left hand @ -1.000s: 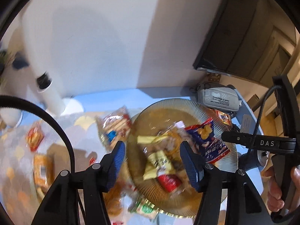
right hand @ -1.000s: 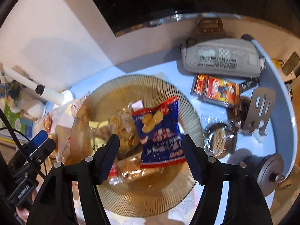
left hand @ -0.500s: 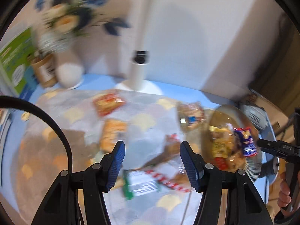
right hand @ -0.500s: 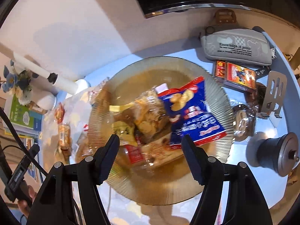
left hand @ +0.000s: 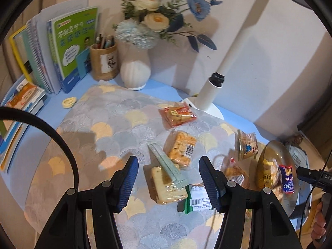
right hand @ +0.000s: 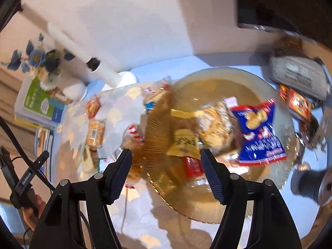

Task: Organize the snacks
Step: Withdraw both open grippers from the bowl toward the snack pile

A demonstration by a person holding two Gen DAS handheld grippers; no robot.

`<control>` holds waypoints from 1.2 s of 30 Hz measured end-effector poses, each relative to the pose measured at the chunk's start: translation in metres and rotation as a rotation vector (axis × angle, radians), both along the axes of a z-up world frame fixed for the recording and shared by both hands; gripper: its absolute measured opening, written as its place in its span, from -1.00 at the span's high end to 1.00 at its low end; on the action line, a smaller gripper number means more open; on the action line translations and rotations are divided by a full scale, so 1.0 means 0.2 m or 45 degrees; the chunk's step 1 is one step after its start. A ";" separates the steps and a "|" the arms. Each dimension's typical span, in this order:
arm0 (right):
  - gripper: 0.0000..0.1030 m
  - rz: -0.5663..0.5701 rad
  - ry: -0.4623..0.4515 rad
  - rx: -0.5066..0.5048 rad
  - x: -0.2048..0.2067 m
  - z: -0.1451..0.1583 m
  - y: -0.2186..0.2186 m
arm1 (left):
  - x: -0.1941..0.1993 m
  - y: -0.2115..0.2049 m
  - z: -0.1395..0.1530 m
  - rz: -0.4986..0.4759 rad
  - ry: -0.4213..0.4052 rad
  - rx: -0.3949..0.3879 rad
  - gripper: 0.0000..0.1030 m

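An amber glass plate (right hand: 207, 203) holds several snack packets, among them a blue bag (right hand: 259, 137), a yellow packet (right hand: 183, 143) and a red one (right hand: 193, 166). My right gripper (right hand: 166, 174) is open and empty above the plate's left part. My left gripper (left hand: 168, 178) is open and empty above a clear-wrapped pale cake (left hand: 166, 186) on the patterned mat (left hand: 93, 145). Near it lie an orange cake packet (left hand: 180, 147), a red cracker packet (left hand: 176, 114), a green packet (left hand: 197, 201) and a clear bag (left hand: 247, 145). The plate shows at the right in the left wrist view (left hand: 290, 203).
A white vase of flowers (left hand: 136, 70), a pen cup (left hand: 103, 62) and books (left hand: 62, 49) stand at the back left. A white lamp (left hand: 215, 83) leans at the back. A grey pouch (right hand: 298, 76), a red box (right hand: 294, 103) and a metal weight (right hand: 311, 184) lie right of the plate.
My left gripper has swung left from over the plate to over the loose packets on the mat. My right gripper has shifted left across the plate. Both stay open.
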State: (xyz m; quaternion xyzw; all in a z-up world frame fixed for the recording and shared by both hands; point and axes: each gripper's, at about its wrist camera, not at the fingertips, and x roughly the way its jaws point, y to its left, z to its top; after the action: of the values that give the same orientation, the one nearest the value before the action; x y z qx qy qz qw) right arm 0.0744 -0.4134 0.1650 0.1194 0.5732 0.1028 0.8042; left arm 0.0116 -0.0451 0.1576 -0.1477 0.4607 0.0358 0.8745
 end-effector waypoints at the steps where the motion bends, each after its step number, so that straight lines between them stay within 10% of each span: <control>1: -0.32 0.025 -0.004 -0.013 0.02 0.01 0.02 | 0.00 0.00 -0.01 0.014 -0.002 -0.006 -0.13; 10: -0.32 0.147 -0.015 -0.045 -0.01 0.01 0.15 | 0.03 0.03 -0.14 0.044 0.061 -0.073 -0.13; 19: -0.32 0.209 0.026 0.020 -0.07 -0.05 0.40 | 0.23 0.04 -0.08 -0.206 0.050 -0.068 -0.59; 36: -0.32 0.108 0.007 0.097 0.09 -0.30 1.01 | 0.75 0.23 -0.30 -0.552 0.150 -0.086 -0.59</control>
State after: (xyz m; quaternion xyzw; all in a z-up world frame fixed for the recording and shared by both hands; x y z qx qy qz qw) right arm 0.0916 -0.2110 0.1043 0.1258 0.5755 0.1583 0.7924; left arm 0.1621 0.0001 0.0980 -0.0722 0.5327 -0.1599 0.8279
